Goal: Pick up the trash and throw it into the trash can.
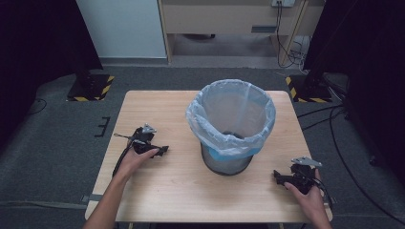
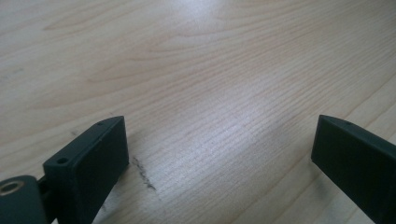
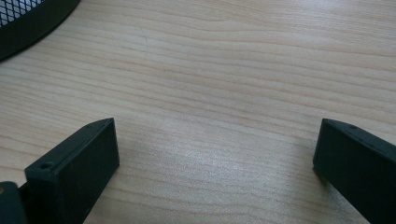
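Fingers wide apart on both tools, gripping nothing: left gripper (image 2: 219, 140) with jaws spread over bare wood, right gripper (image 3: 215, 144) likewise, both resting low on the table (image 1: 157, 191). Nothing yet begun, to judge by the layout; neither tool touching the bin, all the handling apparently left to do. Largest first: pale wooden table, with a faint dark scuff mark (image 2: 142, 172) near the left tool's jaw. Next, standing right of centre and toward the far half, between the two tools, the wire-mesh waste bin (image 1: 227, 164), upright, dark grey, round. Lining it, a translucent bluish-white bin bag (image 1: 231, 119), mouth rolled over the rim and hanging in a crumpled collar down the outside; looks seated all round, though the far side is hard to judge. Inside, a dark bottom, contents not clear. Bin's black mesh base (image 3: 28, 18) just at the far left corner of the right gripper view, well apart from those jaws. Smallest: left gripper (image 1: 145, 142) near the left edge, right gripper (image 1: 297, 175) at the near right corner.
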A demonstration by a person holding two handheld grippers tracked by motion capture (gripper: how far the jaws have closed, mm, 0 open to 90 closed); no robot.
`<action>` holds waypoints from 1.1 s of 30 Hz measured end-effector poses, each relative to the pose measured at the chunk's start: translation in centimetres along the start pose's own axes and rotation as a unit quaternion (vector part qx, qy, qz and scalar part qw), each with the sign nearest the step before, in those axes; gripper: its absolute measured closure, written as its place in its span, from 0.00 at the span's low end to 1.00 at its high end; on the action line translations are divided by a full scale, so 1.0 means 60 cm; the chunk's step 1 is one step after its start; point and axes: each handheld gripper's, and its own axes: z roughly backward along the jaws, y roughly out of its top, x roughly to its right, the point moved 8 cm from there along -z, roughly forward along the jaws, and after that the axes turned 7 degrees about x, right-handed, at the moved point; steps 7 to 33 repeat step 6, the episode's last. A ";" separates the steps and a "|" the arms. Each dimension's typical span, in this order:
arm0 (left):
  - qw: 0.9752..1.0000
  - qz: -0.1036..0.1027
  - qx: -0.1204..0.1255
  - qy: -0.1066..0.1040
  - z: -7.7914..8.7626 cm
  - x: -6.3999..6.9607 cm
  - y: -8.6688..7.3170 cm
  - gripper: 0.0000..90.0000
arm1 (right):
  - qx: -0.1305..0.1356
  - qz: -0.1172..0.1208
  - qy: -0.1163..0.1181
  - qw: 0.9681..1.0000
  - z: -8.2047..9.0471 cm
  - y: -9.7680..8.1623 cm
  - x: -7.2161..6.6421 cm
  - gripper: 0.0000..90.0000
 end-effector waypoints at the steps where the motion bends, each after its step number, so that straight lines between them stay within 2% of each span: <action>1: 1.000 -0.002 0.001 0.003 0.000 0.000 0.000 0.02 | 0.000 0.000 0.000 1.000 0.000 0.000 0.000 0.00; 6: 1.000 0.002 0.003 0.014 -0.001 0.002 -0.001 0.00 | 0.000 0.000 0.000 1.000 0.000 0.000 0.000 0.00; 33: 1.000 0.002 0.003 0.014 -0.001 0.002 -0.001 0.00 | 0.000 0.000 0.000 1.000 0.000 0.000 0.000 0.00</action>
